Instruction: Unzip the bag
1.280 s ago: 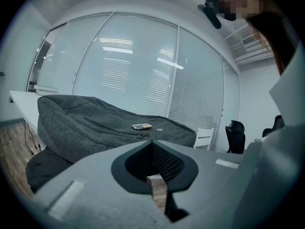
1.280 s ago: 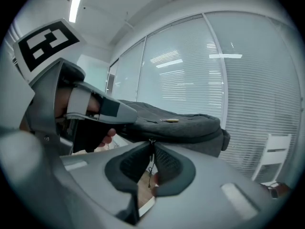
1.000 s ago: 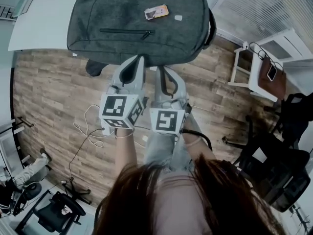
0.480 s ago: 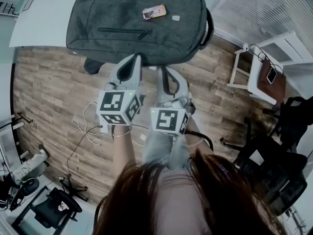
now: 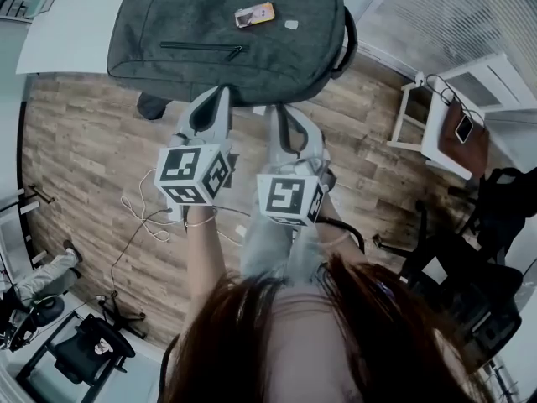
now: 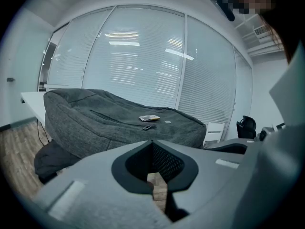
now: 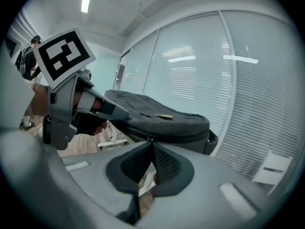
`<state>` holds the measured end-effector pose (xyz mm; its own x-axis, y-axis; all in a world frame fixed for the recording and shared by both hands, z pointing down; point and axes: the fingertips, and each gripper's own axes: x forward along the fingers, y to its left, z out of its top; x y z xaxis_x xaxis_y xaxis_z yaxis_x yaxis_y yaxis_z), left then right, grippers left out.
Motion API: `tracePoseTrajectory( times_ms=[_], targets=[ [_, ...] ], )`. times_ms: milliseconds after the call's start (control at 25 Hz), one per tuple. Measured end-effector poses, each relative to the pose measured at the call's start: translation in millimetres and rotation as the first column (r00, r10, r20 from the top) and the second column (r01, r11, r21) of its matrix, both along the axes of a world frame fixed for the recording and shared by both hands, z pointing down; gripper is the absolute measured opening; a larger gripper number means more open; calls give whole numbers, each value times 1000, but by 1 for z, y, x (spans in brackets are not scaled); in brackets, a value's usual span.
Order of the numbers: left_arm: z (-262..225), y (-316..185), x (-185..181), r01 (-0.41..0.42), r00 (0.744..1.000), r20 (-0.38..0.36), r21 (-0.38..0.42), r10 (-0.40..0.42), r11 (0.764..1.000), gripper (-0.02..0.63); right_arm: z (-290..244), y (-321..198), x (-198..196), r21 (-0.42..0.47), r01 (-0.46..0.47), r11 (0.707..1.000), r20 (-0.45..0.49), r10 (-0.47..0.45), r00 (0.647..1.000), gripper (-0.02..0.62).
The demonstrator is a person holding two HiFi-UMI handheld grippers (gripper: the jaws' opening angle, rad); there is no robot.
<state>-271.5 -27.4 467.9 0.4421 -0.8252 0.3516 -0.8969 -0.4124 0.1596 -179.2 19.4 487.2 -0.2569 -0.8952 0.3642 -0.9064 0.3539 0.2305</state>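
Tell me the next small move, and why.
Probably open the right gripper and close its fingers on the zipper pull at their tips: it and the left gripper are shut, neither clearly holding anything, and the backpack looks zipped.

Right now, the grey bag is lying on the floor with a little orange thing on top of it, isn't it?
Not quite, the place is wrong. The grey bag is lying on the white table, with the little orange thing on top of it. The head view shows this.

Left hand-held gripper (image 5: 220, 92), right hand-held gripper (image 5: 275, 112) near backpack (image 5: 201, 23) edge.
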Motion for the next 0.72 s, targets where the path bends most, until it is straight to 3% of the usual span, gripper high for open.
tracePoseTrajectory(
  times_ms=[720],
  targets=[
    [0,0,0,36,999,11,-11,-36,999,3,-3,-9,36,-8,-1,1000,8,1,1000,9]
  ],
)
